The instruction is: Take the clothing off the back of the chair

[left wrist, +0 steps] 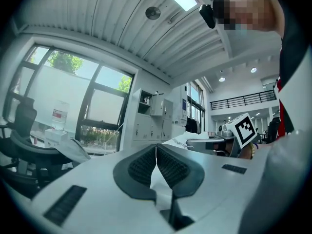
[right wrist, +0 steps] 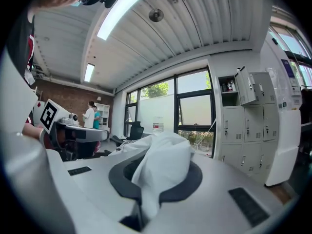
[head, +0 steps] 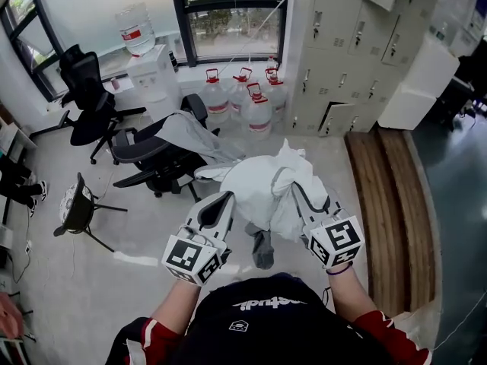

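Between my two grippers hangs a bunched white garment, in front of me and above the floor. My left gripper is shut, pinching a thin fold of it at the garment's left edge; a sliver of white cloth shows between its pads. My right gripper is shut on a thick wad of the same garment, which spills over its jaws. A grey part dangles below the bundle. Behind it stands a black office chair with a pale grey garment draped over its back.
A second black chair stands by the window at the left. Several water bottles and a water dispenser line the window wall. Grey lockers are at the back right, a wooden platform at the right, a small stool at the left.
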